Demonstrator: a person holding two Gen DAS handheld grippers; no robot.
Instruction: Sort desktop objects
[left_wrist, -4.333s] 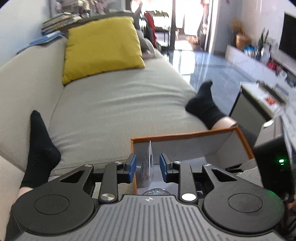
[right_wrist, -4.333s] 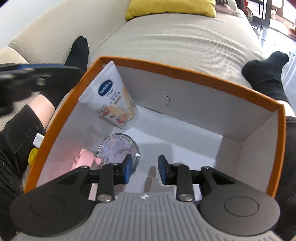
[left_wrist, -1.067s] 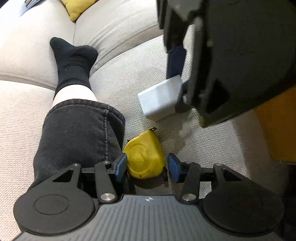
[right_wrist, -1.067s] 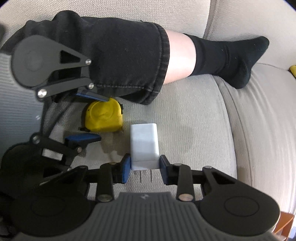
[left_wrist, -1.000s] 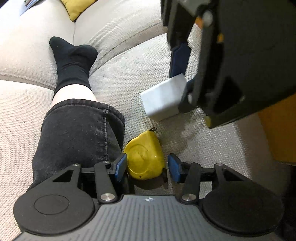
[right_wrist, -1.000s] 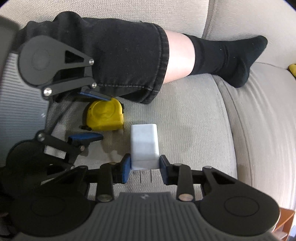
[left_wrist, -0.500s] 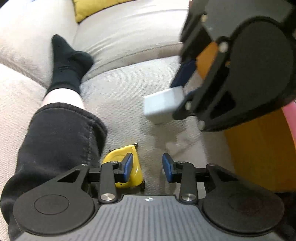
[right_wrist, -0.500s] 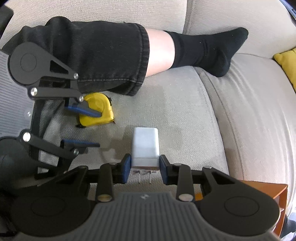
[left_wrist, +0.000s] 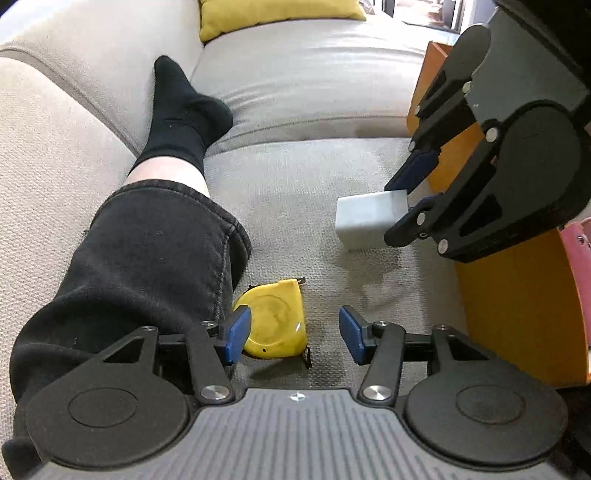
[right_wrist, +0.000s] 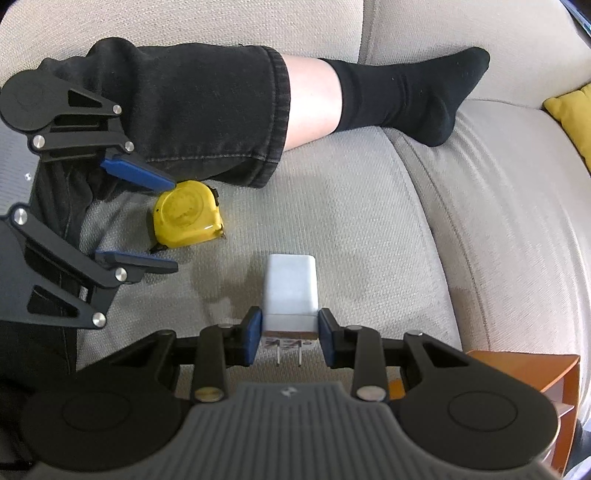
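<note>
The white plug-in charger (right_wrist: 291, 291) is held clamped by its flat sides in the right gripper (right_wrist: 290, 341), prongs toward the camera, lifted above the sofa cushion (right_wrist: 351, 221). It is judged light, rigid and smooth, so slipping is possible. The yellow tape measure (left_wrist: 273, 319) lies on the cushion against the trouser leg (left_wrist: 147, 258); the left gripper (left_wrist: 295, 334) is opening around it, gripping nothing. The orange box (left_wrist: 517, 295) stands just beside, limiting room rightward.

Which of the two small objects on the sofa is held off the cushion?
The white charger, clamped in the right gripper; the yellow tape measure lies on the cushion.
</note>
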